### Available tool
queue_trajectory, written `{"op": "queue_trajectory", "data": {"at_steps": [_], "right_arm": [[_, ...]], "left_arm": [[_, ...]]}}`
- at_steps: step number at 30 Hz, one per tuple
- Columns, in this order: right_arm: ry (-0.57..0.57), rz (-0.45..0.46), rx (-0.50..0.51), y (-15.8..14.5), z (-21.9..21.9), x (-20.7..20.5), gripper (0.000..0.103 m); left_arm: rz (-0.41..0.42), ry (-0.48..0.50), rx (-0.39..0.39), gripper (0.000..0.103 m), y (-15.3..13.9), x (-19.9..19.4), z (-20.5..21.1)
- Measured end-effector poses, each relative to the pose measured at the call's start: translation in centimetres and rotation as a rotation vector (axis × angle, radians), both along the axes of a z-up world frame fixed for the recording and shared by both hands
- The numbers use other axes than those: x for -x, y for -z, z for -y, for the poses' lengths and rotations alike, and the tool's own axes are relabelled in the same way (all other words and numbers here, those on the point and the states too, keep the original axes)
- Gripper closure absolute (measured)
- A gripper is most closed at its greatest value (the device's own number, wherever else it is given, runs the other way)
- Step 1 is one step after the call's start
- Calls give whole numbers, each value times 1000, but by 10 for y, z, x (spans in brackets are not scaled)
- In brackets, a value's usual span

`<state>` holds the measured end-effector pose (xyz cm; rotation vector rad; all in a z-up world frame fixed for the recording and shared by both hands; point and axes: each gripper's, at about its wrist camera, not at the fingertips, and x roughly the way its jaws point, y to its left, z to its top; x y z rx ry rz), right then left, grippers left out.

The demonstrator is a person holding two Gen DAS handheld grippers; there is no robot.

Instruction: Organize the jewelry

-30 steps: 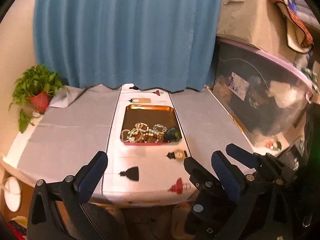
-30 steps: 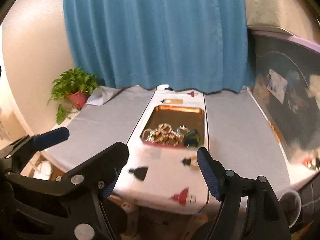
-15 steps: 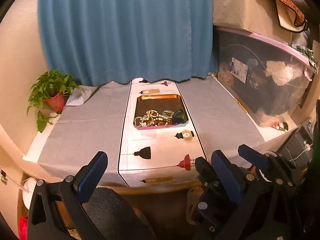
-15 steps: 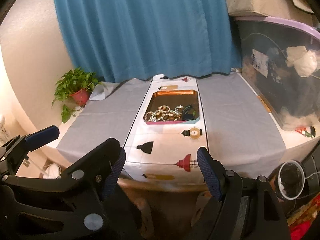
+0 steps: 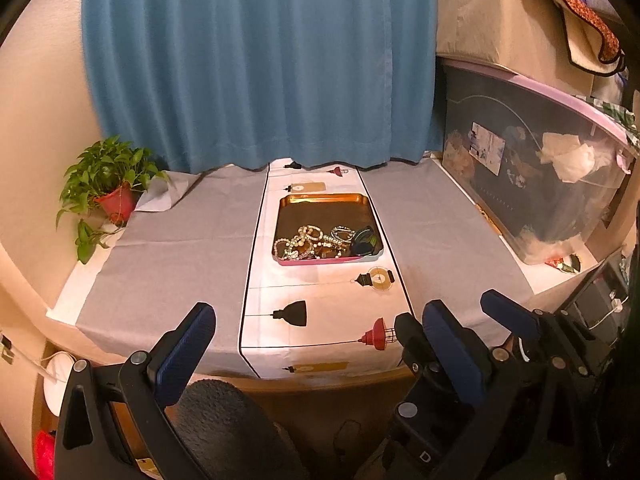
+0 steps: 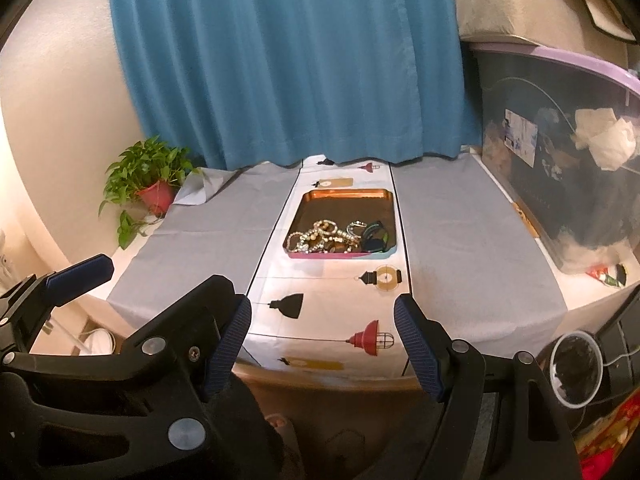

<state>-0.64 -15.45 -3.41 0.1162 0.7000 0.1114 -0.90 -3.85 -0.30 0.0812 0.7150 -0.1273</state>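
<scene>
The jewelry (image 5: 320, 242) is seen heaped at the near end of the copper tray (image 5: 324, 200) on the lamp-print runner (image 5: 320, 304). Both the left gripper (image 5: 316, 344) and right gripper (image 6: 322, 344) are held wide and empty, short of the table. Compared with a second ago, both have been drawn back; the heap looks unchanged.

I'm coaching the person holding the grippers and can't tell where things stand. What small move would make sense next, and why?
Hard to call. The jewelry lies heaped at the near end of the tray, which fits sorting still due or pieces gathered. Both the left gripper and right gripper are open, empty, short of the table. Probably hold and look closer.
</scene>
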Motion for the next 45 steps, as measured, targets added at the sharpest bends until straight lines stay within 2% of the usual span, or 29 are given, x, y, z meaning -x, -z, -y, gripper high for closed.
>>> {"op": "queue_trajectory", "data": {"at_steps": [45], "right_arm": [[5,-21,-12,5,-9,-16,28]], "left_arm": [[-27,-9,-13,0,4,-15,-4]]}}
